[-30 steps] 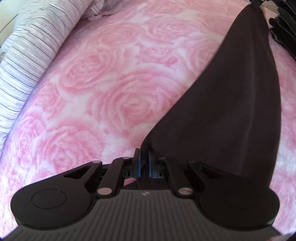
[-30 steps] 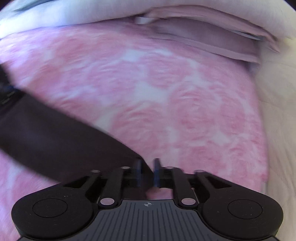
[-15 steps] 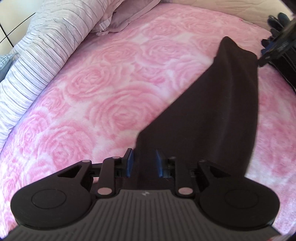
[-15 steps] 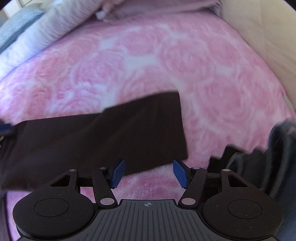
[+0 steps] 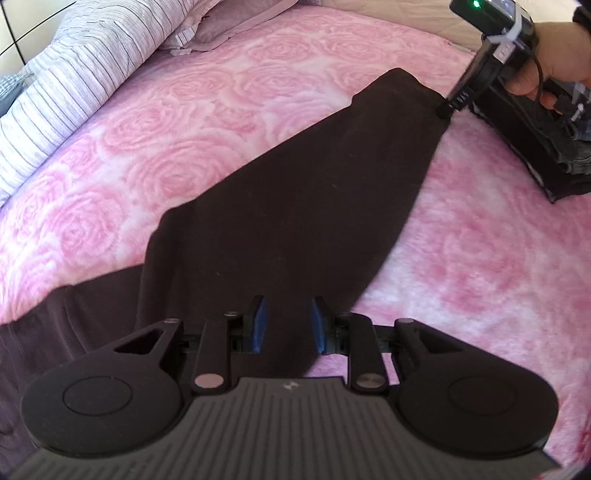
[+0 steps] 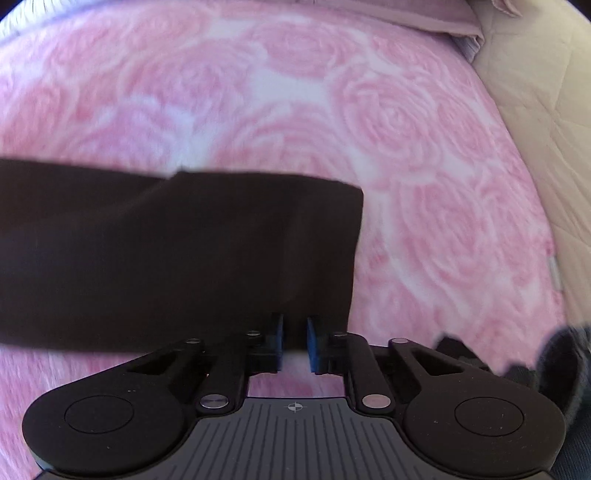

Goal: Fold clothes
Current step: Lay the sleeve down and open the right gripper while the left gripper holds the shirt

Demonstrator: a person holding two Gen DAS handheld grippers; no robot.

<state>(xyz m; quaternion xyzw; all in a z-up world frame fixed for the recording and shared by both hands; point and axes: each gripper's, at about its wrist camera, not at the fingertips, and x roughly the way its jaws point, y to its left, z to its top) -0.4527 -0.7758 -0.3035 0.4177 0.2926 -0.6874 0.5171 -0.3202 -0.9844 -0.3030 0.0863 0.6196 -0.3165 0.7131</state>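
A long dark brown garment (image 5: 295,199) lies flat on the pink rose-patterned bedspread (image 5: 184,122). My left gripper (image 5: 287,325) is open, its blue pads on either side of the garment's near end. In the left wrist view my right gripper (image 5: 445,110) touches the garment's far corner. In the right wrist view the right gripper (image 6: 294,341) has its blue pads a narrow gap apart over the near edge of the garment (image 6: 177,254); whether it pinches the cloth is unclear.
A striped quilt (image 5: 74,85) and a mauve pillow (image 5: 229,22) lie along the bed's far left. A stack of dark folded clothes (image 5: 535,147) sits at the right. A beige padded surface (image 6: 546,92) borders the bed on the right.
My left gripper has opened and let the garment's end drop. My right gripper, open wide half a second ago, has narrowed at the garment's corner. The garment now lies flat.
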